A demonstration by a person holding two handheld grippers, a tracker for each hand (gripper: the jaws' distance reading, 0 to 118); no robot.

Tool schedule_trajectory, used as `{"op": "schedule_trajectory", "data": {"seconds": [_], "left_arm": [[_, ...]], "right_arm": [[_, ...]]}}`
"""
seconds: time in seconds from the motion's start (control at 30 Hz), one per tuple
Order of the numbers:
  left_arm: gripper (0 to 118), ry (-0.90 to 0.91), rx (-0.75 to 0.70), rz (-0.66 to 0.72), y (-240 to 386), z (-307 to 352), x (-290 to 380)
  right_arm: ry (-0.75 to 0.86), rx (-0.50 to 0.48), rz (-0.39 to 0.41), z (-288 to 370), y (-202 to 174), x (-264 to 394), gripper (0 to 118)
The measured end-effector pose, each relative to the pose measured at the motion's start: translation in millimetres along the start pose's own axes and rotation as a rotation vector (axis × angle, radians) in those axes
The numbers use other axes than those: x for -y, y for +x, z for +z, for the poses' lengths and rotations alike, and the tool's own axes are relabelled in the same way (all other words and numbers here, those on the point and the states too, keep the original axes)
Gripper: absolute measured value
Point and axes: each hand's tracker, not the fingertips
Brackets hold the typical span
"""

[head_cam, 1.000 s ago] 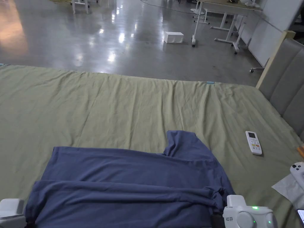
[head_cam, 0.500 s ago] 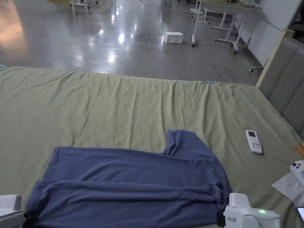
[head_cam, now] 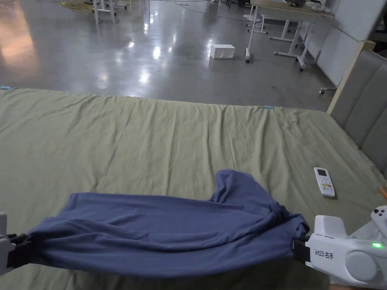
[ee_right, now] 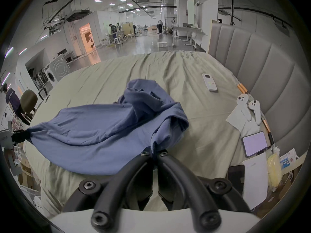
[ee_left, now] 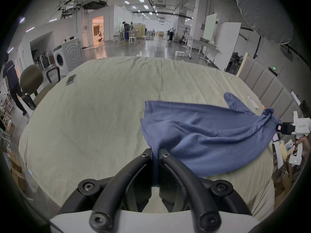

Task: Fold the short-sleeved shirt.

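Observation:
A blue short-sleeved shirt (head_cam: pixel 166 234) hangs stretched between both grippers just above the green bed sheet (head_cam: pixel 151 143). One sleeve (head_cam: pixel 234 185) still lies on the sheet behind it. My left gripper (head_cam: pixel 22 245) is shut on the shirt's left end, and its own view shows cloth (ee_left: pixel 202 135) pinched between the black jaws (ee_left: pixel 156 154). My right gripper (head_cam: pixel 298 245) is shut on the bunched right end, with fabric (ee_right: pixel 117 132) clamped at its tips (ee_right: pixel 154 152). Each gripper shows in the other's view: the right gripper (ee_left: pixel 279 127) and the left gripper (ee_right: pixel 25 135).
A white remote (head_cam: pixel 324 182) lies on the sheet at the right. White controllers (ee_right: pixel 249 108), paper, a phone (ee_right: pixel 254 143) and small items sit along the right edge by the padded grey headboard (head_cam: pixel 363 105). A chair (ee_left: pixel 32 82) stands past the bed's left side.
Both grippers have lifted the near edge of the shirt off the sheet and pulled it taut; the shirt lay flat before. The right gripper moved right and up.

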Motion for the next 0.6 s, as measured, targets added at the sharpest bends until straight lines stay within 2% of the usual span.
{"op": "schedule_trajectory", "data": {"seconds": [0.13, 0.3, 0.43, 0.53, 0.6], "left_arm": [[7, 0.005, 0.005, -0.009, -10.3, 20.8, 6.7], [7, -0.032, 0.033, 0.021, -20.2, 36.0, 44.3], [7, -0.119, 0.033, 0.027, -19.7, 32.1, 88.4], [7, -0.18, 0.014, 0.044, -19.8, 21.0, 121.6], [7, -0.206, -0.007, 0.038, -18.3, 10.5, 139.3]], "right_arm": [[0.0, 0.001, 0.015, 23.8, 5.2, 9.9, 4], [-0.074, -0.033, -0.017, 33.8, 15.2, 49.6, 4], [-0.153, -0.014, -0.021, 28.7, 14.4, 98.9, 4], [-0.227, -0.008, -0.055, 15.4, 14.9, 135.7, 4], [-0.264, 0.017, -0.03, 3.6, 12.0, 153.5, 4]]}}
